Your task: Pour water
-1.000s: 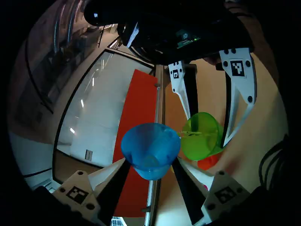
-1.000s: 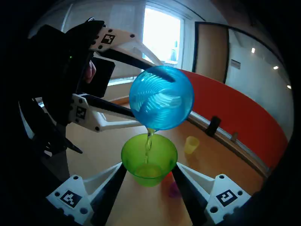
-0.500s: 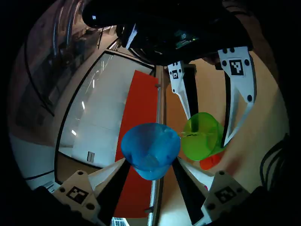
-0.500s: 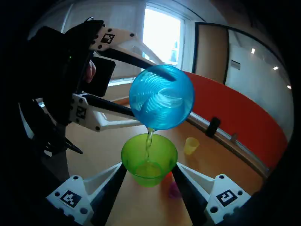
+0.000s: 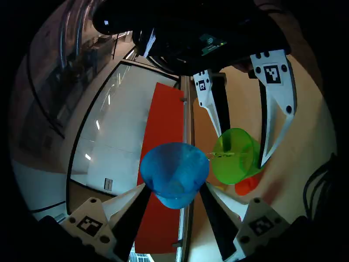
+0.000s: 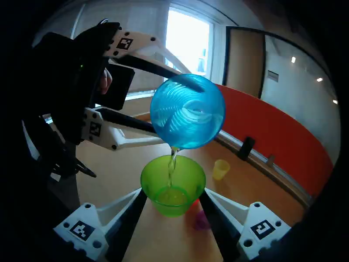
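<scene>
Step in hand: pouring, midway by my judgement; a thin stream of water (image 6: pixel 171 166) runs from the upper cup to the lower one

Left gripper (image 5: pixel 174 188): pinching the blue cup (image 5: pixel 174 172) between both fingers, one on each side of its wall; the cup is tipped far over, so that in the right gripper view its open mouth (image 6: pixel 187 111) faces the camera

Right gripper (image 6: pixel 173 194): closed on the green cup (image 6: pixel 173 188) from both sides and holding it upright in the air above the desk (image 6: pixel 118 174), not standing on it

Where the cups are: the blue one above the green one, lip over the near-middle of the green mouth, the two apart with only the stream between them; a shallow pool lies in the green cup's bottom, well below its rim

On the desk: a yellow cup (image 6: pixel 221 168) stands toward the far edge, near the red panel (image 6: pixel 279 131) that runs along that edge; an orange cup (image 5: pixel 246 185) sits below and behind the green one, partly hidden

Progress: I cannot tell how much is left in the blue cup; the green one has plenty of room

What could go wrong: the stream is thin and leaves right at the lip, so a slower tilt may make it creep down the blue cup's outside and drip on the desk; a sudden steeper tilt could throw it past the green rim; both cups hang in hand-held grippers, so a small drift of either hand moves the stream off the mouth; the thin plastic may flex or slip if either grip eases
</scene>
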Available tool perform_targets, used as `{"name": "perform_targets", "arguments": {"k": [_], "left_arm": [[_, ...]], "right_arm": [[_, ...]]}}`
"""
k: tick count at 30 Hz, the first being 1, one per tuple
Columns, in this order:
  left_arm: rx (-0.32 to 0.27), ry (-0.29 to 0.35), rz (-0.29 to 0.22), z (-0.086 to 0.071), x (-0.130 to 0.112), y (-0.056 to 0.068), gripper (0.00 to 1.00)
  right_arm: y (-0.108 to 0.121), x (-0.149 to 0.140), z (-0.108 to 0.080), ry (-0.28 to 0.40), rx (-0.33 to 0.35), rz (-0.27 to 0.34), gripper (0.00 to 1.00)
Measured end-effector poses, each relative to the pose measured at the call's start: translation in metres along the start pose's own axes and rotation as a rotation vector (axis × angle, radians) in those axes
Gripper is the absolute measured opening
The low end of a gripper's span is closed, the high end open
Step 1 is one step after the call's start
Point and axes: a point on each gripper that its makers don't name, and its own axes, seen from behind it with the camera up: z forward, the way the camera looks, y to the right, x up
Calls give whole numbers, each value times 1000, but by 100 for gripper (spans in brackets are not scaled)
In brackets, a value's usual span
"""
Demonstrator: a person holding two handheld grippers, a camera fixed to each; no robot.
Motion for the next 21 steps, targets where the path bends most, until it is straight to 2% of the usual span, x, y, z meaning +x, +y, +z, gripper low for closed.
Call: {"name": "perform_targets", "arguments": {"k": [21], "left_arm": [[11,5,33,-1,-1,-1,78]], "right_arm": [[-2,3,-1,3,-2,-7,87]]}}
